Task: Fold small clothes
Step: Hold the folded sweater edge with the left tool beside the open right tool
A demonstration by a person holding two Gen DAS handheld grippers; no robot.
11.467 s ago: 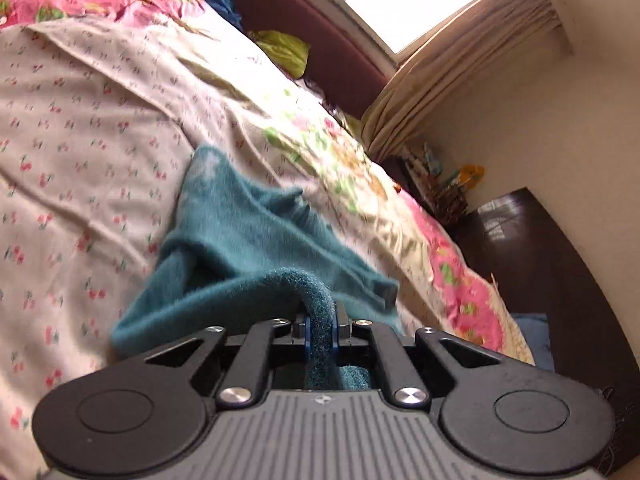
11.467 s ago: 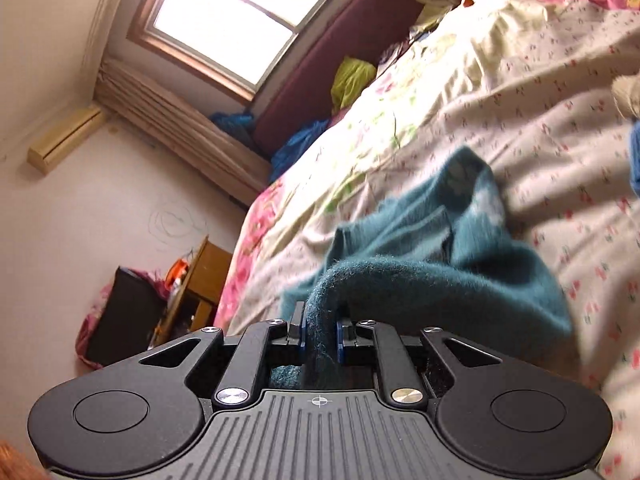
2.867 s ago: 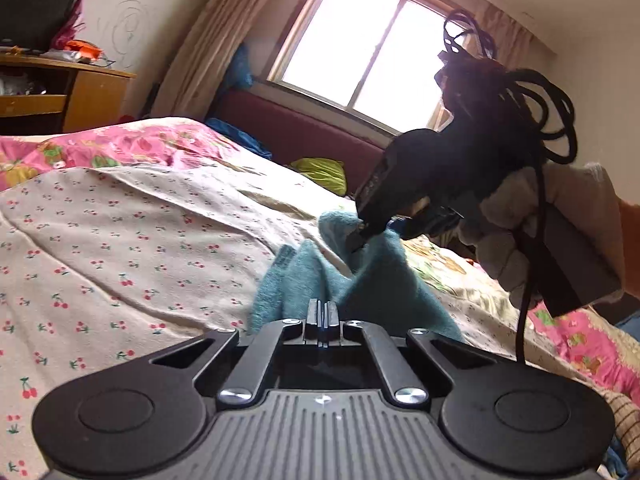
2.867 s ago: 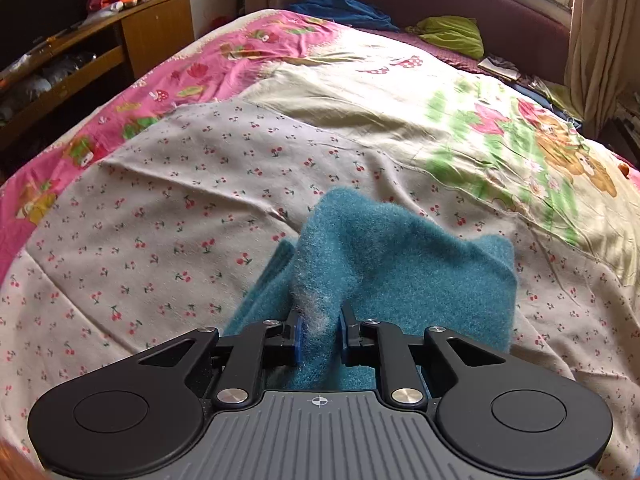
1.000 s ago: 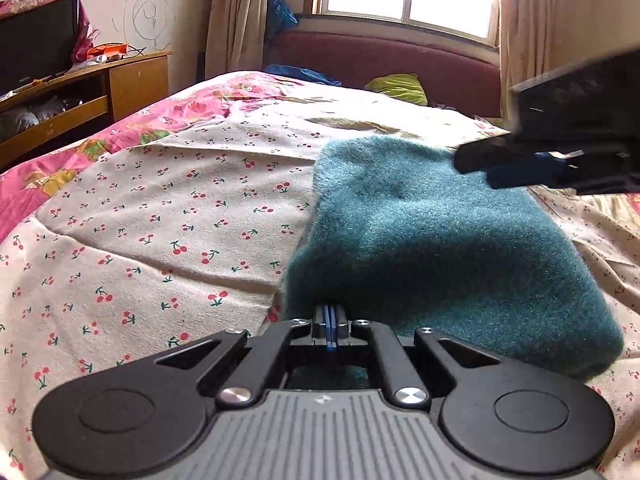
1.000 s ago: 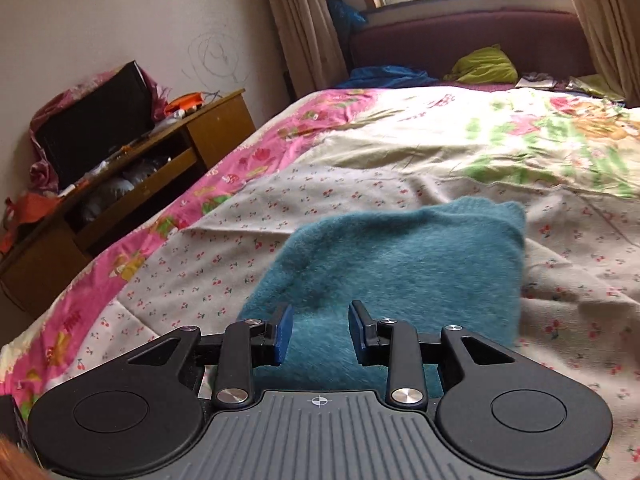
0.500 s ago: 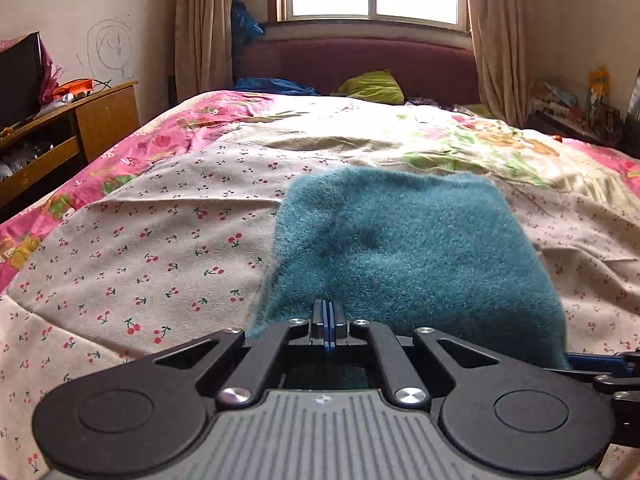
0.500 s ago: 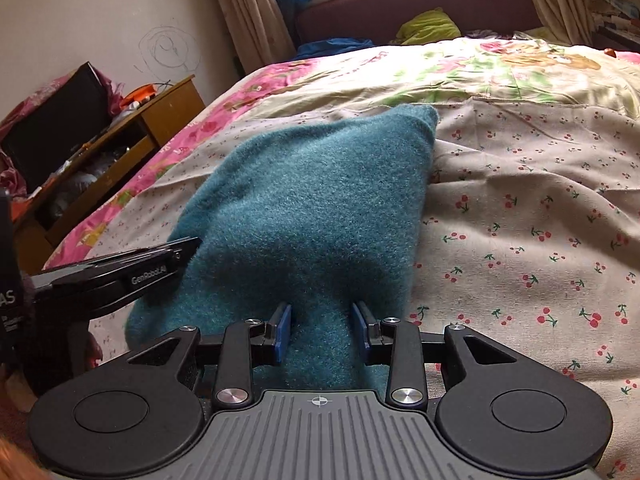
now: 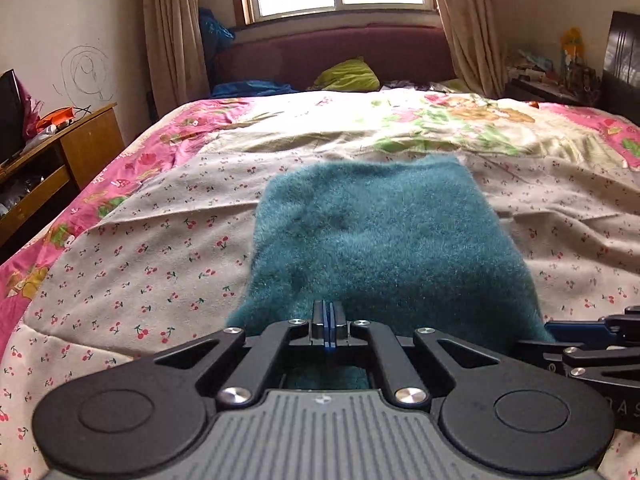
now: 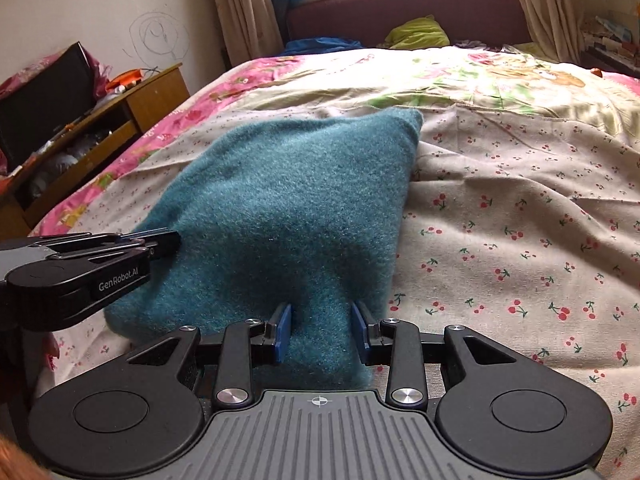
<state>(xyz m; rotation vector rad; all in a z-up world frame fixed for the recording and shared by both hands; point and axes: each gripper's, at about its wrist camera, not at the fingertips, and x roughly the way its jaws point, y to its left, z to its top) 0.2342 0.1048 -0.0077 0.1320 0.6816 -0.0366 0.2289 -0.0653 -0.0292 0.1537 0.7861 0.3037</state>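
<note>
A fuzzy teal garment (image 9: 380,236) lies folded into a rough rectangle on the cherry-print bedspread (image 9: 152,256). My left gripper (image 9: 329,325) is shut with its pads together at the garment's near left edge; no cloth shows between them. It also shows at the left of the right wrist view (image 10: 166,240). My right gripper (image 10: 321,330) is open, its blue pads straddling the garment's near right corner (image 10: 288,208). Its fingers show at the right edge of the left wrist view (image 9: 580,330).
A wooden TV stand (image 9: 60,156) stands left of the bed. A maroon headboard (image 9: 340,52), green cloth (image 9: 348,76) and blue cloth (image 9: 248,88) lie at the far end under the window. Cluttered shelves (image 9: 552,72) are at the far right.
The garment was held up by both grippers, then laid down folded. The right gripper has opened and now sits around the near corner. Both views have settled low at the near edge.
</note>
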